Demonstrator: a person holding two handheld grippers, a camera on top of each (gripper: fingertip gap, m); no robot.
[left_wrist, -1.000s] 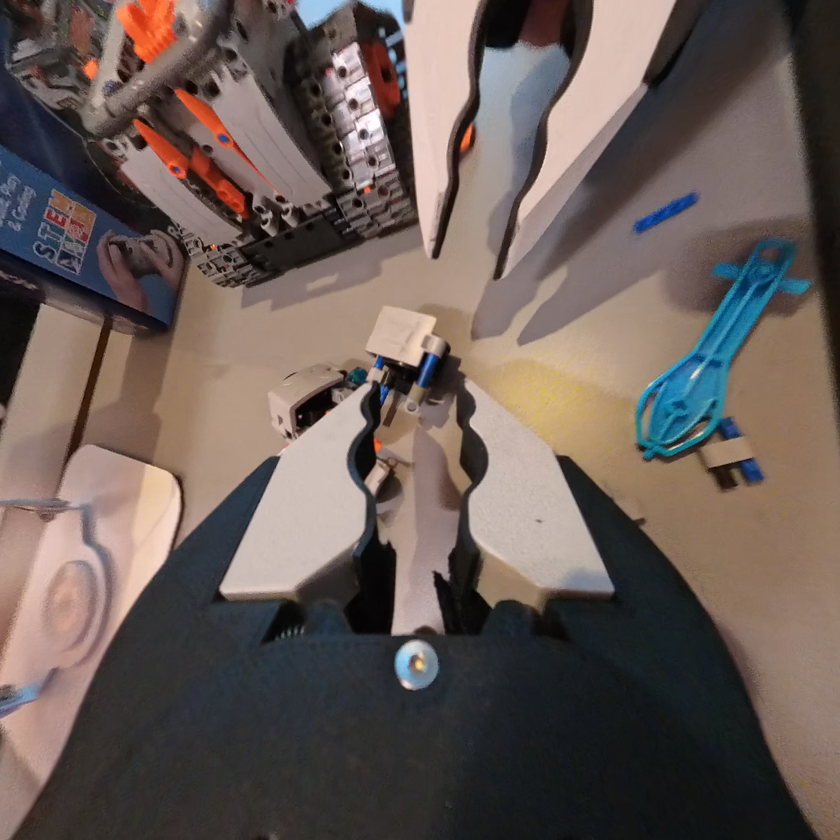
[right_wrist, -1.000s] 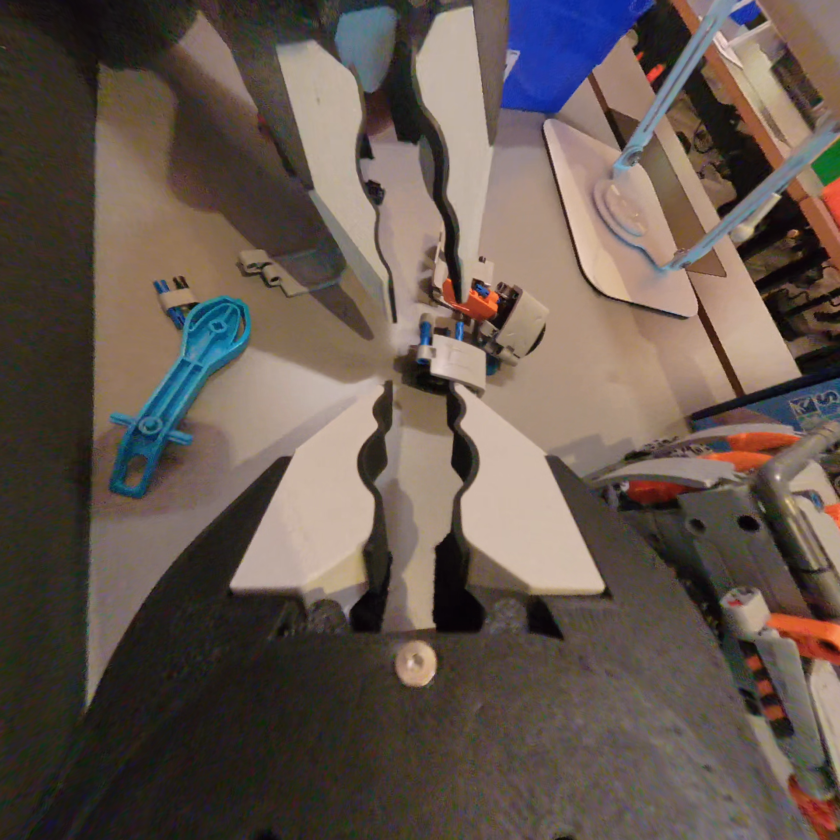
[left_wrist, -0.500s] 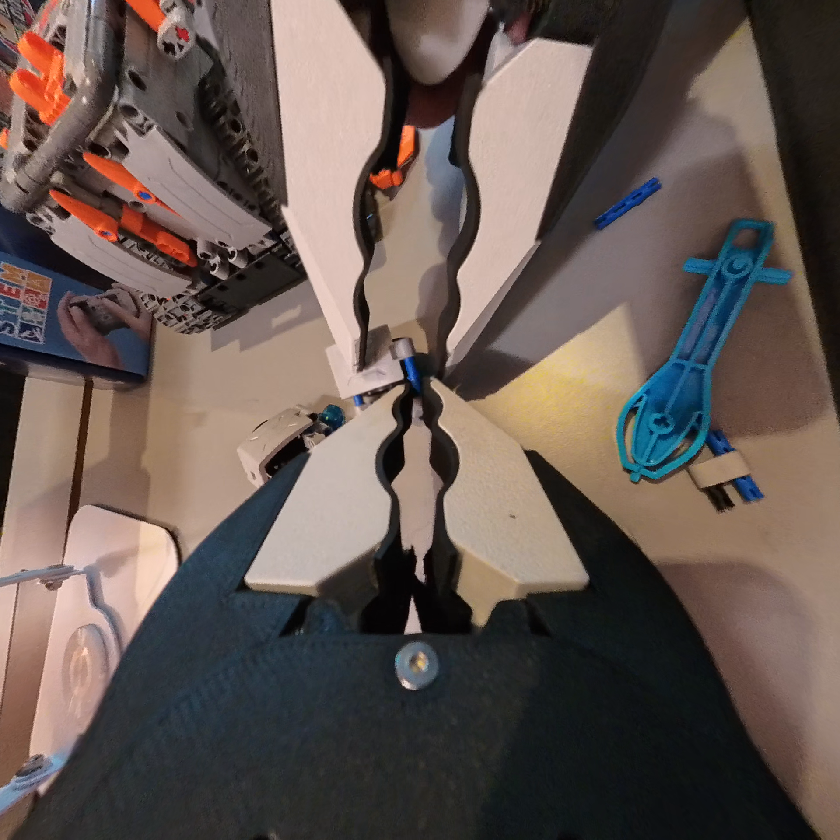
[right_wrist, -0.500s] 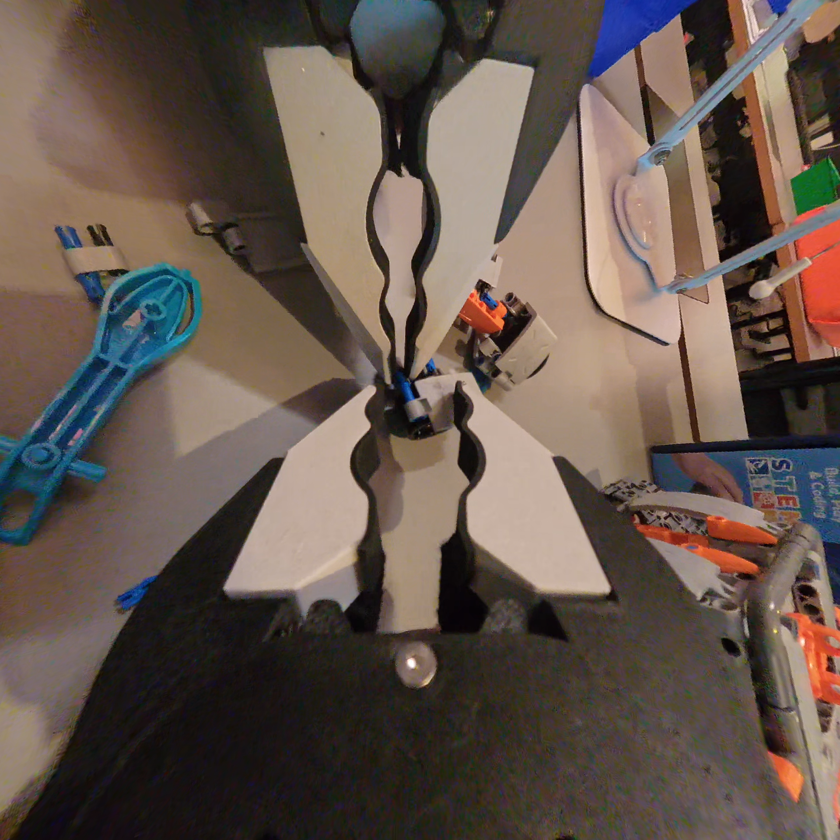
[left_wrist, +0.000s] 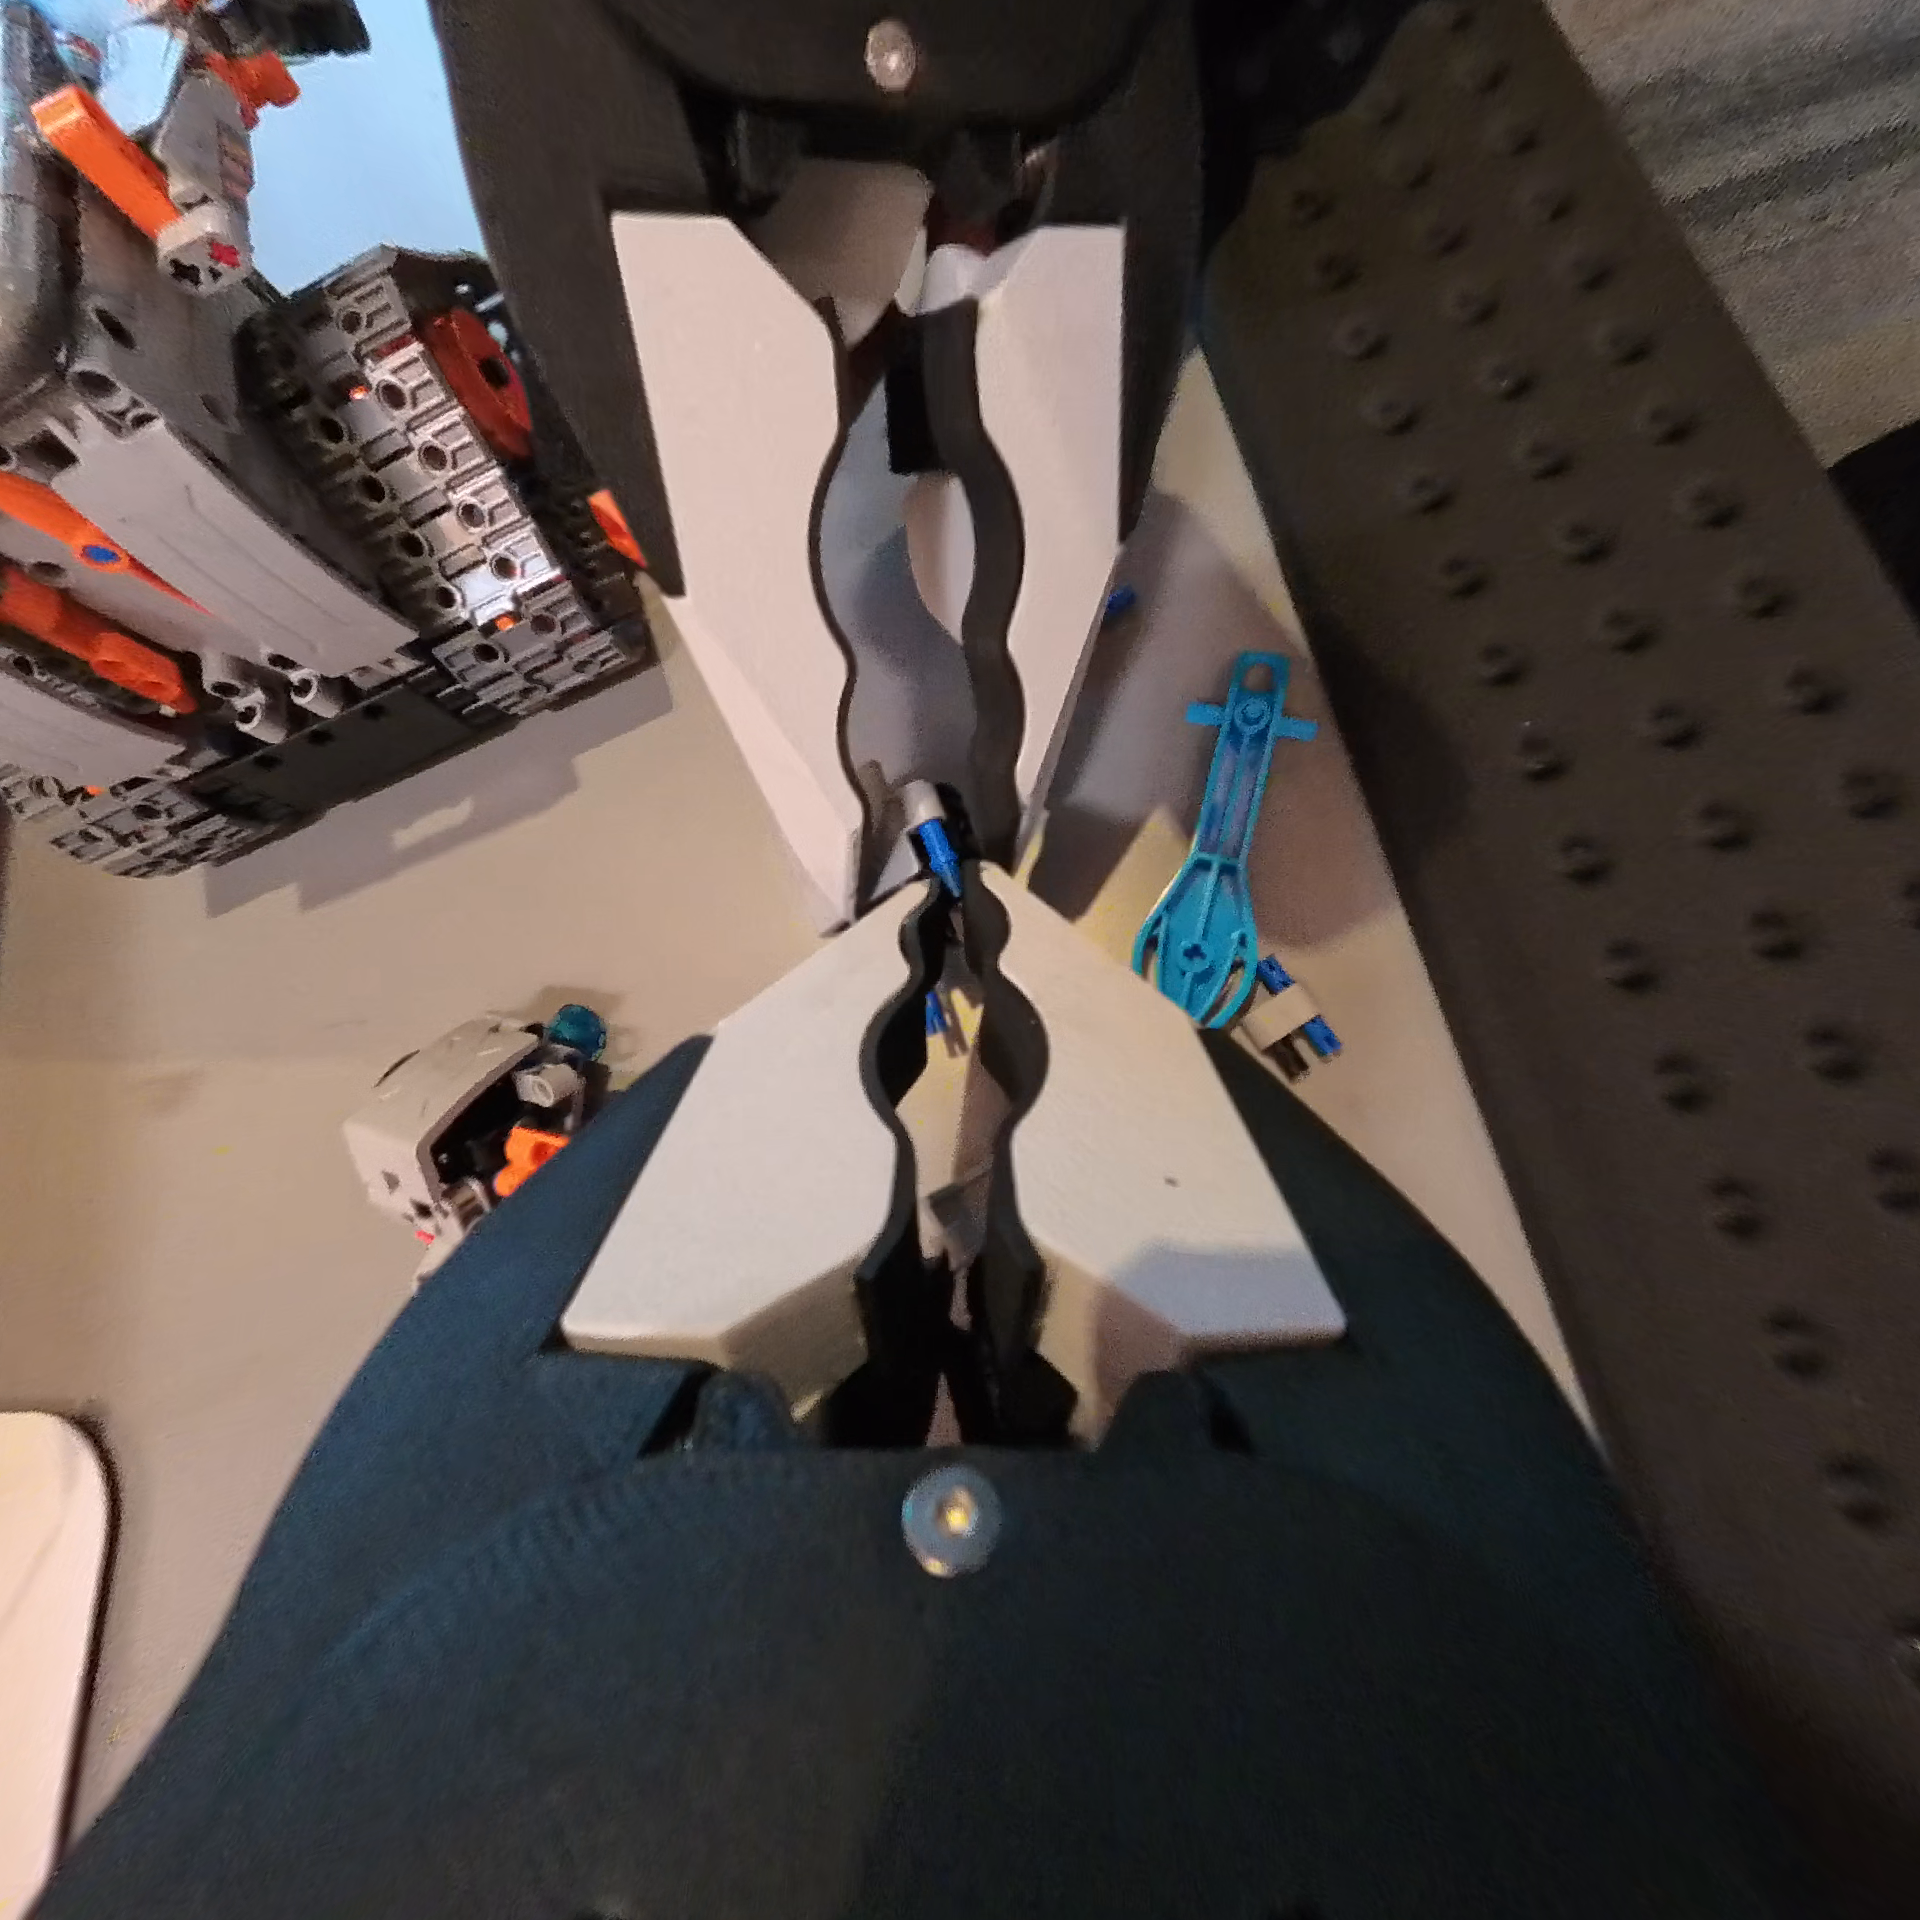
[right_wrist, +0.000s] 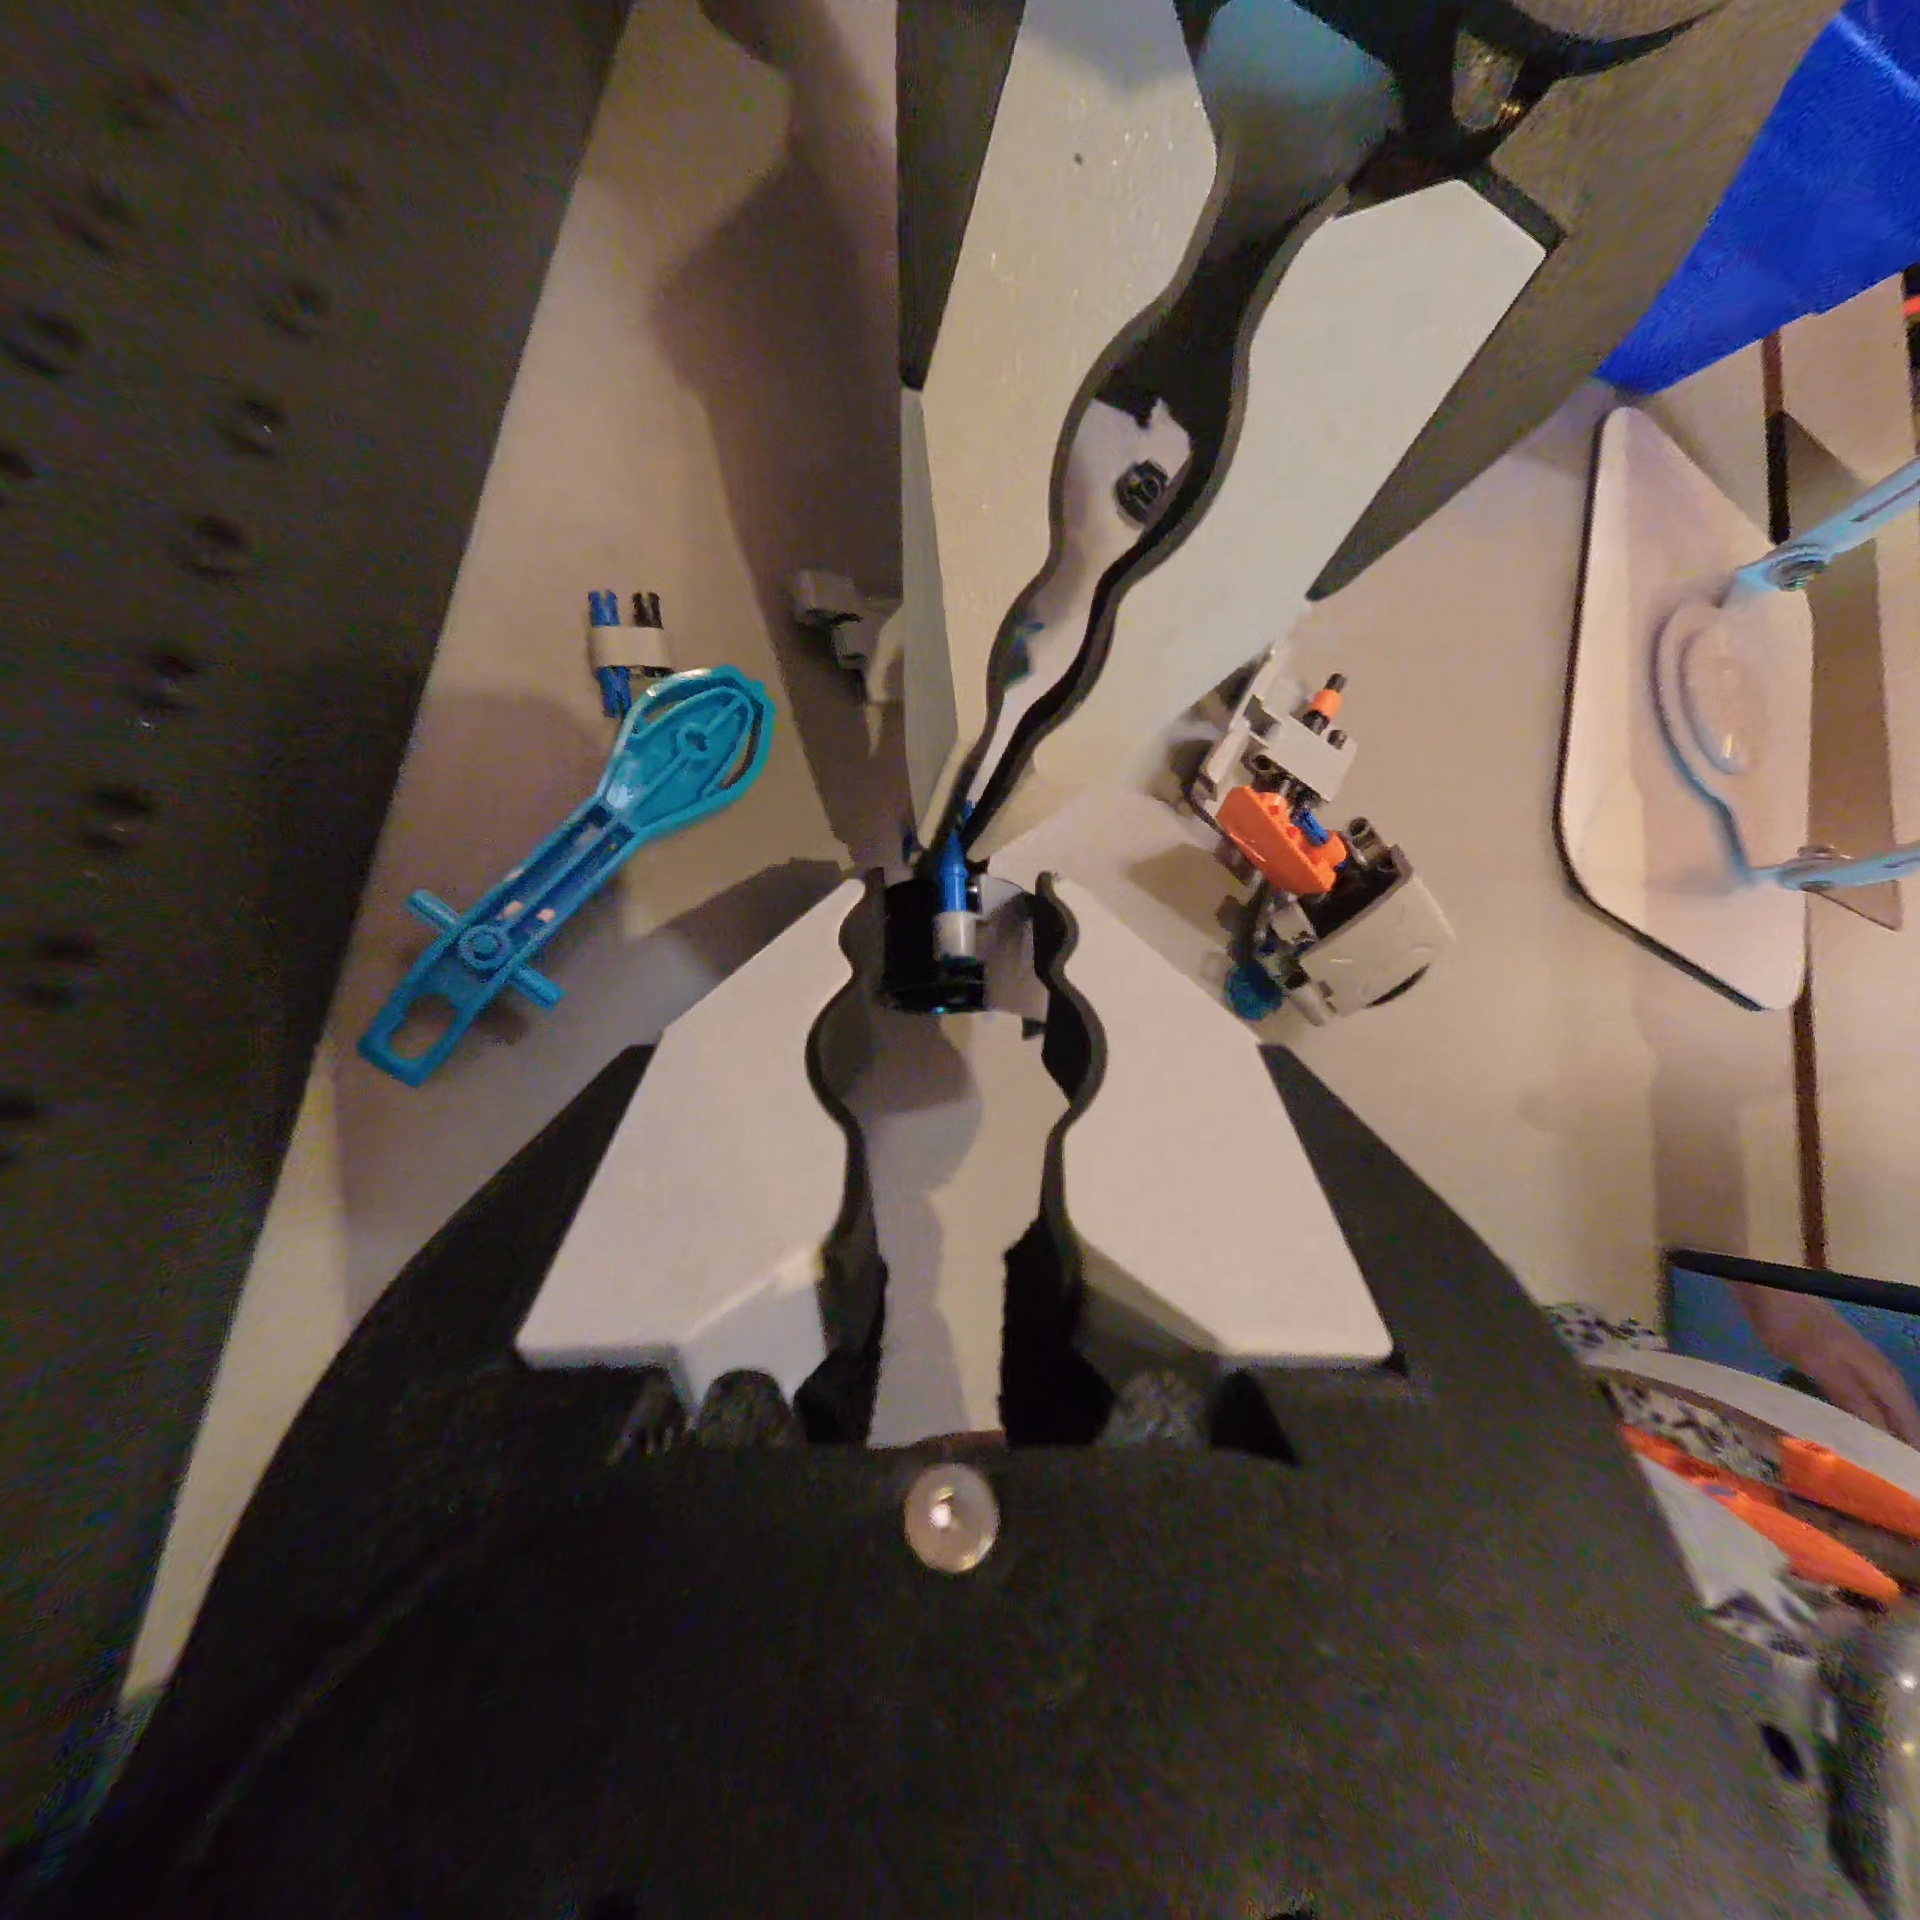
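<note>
The left gripper (left_wrist: 961, 899) is almost closed, and its tips pinch a thin blue pin (left_wrist: 940, 854). That pin sticks out of a small grey and black block piece (right_wrist: 940, 940). The right gripper (right_wrist: 951, 883) is partly open, and the block piece sits between its tips, squeezed from both sides. The two grippers meet tip to tip above the pale table (left_wrist: 312, 956).

Just beside the left gripper, a small grey and orange block bundle (left_wrist: 473, 1122) lies on the table. On the other side lies a light blue plastic tool (left_wrist: 1216, 862) with a long handle. A little grey clip with blue pegs (left_wrist: 1288, 1023) touches its round end.

Farther off stands a big grey and orange toy vehicle (left_wrist: 260, 582) with black tracks. In the right wrist view, a white stand base (right_wrist: 1683, 727) sits near the table's far side. A blue box (right_wrist: 1797, 1340) lies by the toy vehicle.
</note>
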